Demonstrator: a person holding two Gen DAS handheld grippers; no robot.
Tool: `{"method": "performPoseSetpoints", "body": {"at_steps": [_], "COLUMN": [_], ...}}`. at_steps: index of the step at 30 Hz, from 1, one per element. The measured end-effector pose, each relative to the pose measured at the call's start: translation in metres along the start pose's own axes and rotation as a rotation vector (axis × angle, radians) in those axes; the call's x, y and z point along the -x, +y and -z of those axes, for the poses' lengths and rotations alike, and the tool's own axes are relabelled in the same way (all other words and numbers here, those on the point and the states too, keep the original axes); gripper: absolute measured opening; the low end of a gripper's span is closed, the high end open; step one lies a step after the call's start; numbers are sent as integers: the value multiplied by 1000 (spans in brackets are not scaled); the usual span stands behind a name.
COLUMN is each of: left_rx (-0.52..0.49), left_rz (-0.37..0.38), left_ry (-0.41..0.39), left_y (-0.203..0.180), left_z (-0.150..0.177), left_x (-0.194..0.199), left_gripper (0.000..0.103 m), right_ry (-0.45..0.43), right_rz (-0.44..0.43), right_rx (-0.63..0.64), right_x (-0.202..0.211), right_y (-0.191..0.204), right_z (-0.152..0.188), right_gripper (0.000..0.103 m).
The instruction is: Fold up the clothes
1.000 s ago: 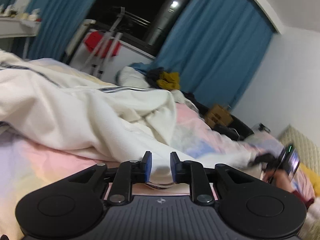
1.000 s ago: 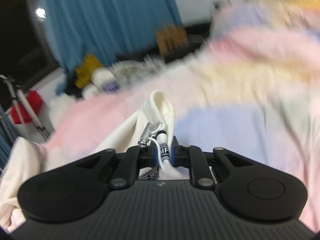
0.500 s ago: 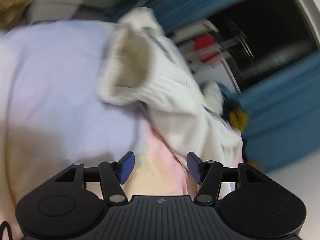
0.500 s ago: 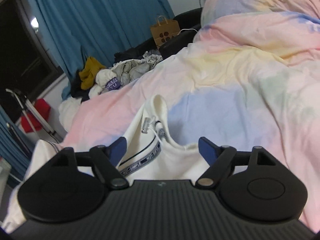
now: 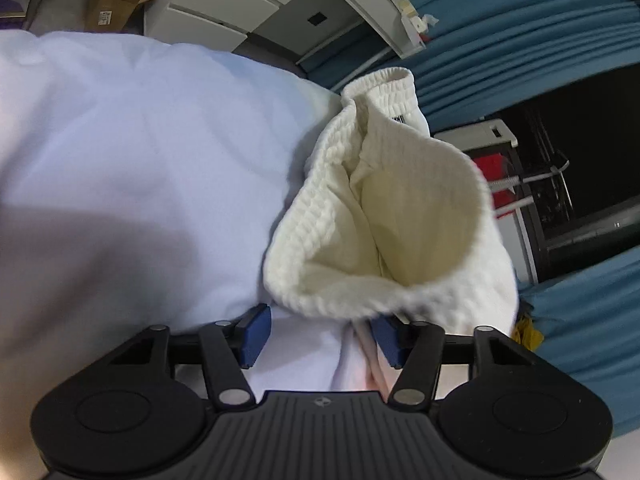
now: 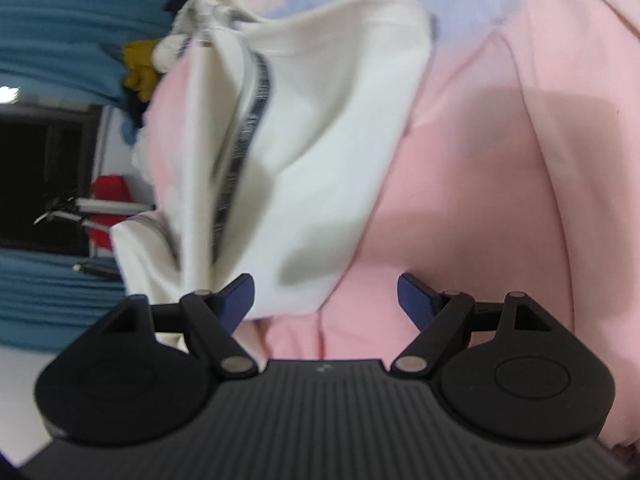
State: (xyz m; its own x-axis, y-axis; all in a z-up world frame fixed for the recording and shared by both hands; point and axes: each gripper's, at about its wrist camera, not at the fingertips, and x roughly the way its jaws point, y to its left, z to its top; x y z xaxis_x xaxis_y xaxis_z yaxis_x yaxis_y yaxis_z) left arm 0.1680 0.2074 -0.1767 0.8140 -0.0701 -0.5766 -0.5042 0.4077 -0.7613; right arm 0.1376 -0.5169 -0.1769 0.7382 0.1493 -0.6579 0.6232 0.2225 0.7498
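Now I am looking at the cream garment, which is lying on the pastel duvet. Through the left wrist camera I am seeing its ribbed cuff standing open like a mouth, with the smooth inner side showing, right in front of my left gripper. This gripper's blue pads are standing spread apart, holding nothing; the lower edge of the cuff is hanging just above the gap and is partly covering the right pad.

Through the right wrist camera I am seeing another part of the same garment: smooth cream cloth with a dark patterned band running along it, which the left view is not showing. The cloth is lying on a pink area of the duvet, and this view is somewhat blurred. My right gripper is also standing wide open, and the garment's near corner is reaching just beside its left pad.

Further out, both views are showing blue curtains and something red near a dark window. Only the left view is showing grey cabinet fronts and a cardboard box.
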Motion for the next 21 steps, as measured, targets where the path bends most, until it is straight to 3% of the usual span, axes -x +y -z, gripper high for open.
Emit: {"method": "performPoseSetpoints", "body": {"at_steps": [2, 5, 7, 8, 9, 16, 21], "left_rx": [5, 0, -1, 0, -9, -43, -73], "left_rz": [12, 29, 50, 66, 75, 148, 156], "left_ry": [-16, -31, -36, -36, -40, -62, -69], "left_y": [-4, -10, -12, -12, -14, -37, -51], "left_z": [-6, -14, -20, -23, -25, -47, -74], "left_x": [-8, -16, -20, -20, -17, 33, 93], "left_gripper": [52, 42, 35, 27, 24, 17, 16], "right_ry": [-28, -91, -133, -156, -200, -426, -517], "right_rz": [-10, -13, -8, -3, 7, -121, -176], "right_rx": [-13, 7, 54, 84, 127, 235, 158], "right_x": [-8, -20, -25, -27, -25, 18, 42], "right_y": [1, 9, 18, 23, 29, 49, 36], "right_z": [-2, -6, -10, -11, -12, -13, -23], "right_gripper": [80, 67, 42, 17, 13, 6, 6]}}
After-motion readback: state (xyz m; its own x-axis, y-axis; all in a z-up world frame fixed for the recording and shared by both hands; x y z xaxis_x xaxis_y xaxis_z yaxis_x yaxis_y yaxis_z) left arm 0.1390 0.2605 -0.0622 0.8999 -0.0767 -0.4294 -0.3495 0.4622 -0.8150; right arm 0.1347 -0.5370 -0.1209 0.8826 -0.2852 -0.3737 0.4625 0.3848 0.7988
